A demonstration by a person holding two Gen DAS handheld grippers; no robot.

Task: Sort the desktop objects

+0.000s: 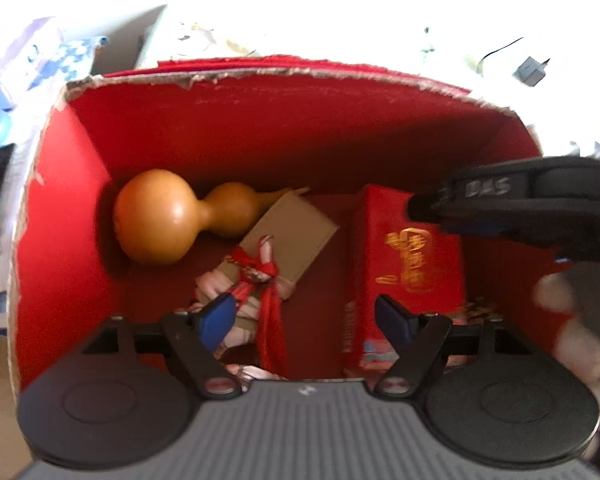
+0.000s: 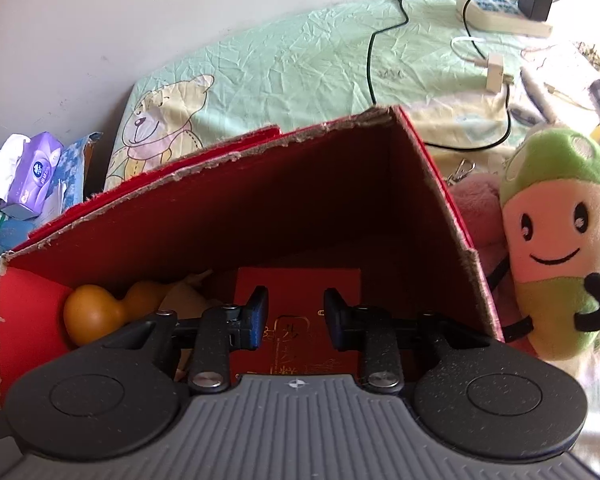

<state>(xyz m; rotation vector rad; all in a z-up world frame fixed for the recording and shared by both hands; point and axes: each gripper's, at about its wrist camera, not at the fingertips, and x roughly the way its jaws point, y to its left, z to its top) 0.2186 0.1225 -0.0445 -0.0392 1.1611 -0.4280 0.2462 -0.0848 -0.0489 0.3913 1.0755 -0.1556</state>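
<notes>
A red cardboard box (image 1: 236, 128) with torn rims is seen from above, and several sorted things are already lodged on its floor: an orange gourd (image 1: 160, 216) against the left wall, a tan card (image 1: 296, 232) leaning on it, a red-tasselled bundle (image 1: 256, 276) in front, and a red packet with gold lettering (image 1: 410, 256) to the right. The step in hand is judged to be the release of something into the box or the reach for the next thing outside it. It is best done with each tool lifted straight up past the ragged rim, so that the walls are not snagged and the tassel is not dragged along. The left hand-held gripper (image 1: 308, 320) is held wide apart above the bundle and the packet, with nothing between its blue pads. The right hand-held gripper (image 2: 296, 316) is spread moderately over the red packet, and nothing is clasped in it either. Outside the box, a green and pink plush toy (image 2: 556, 248) lies just beside the right wall on the bear-print sheet (image 2: 284, 64), apparently not yet sorted.
</notes>
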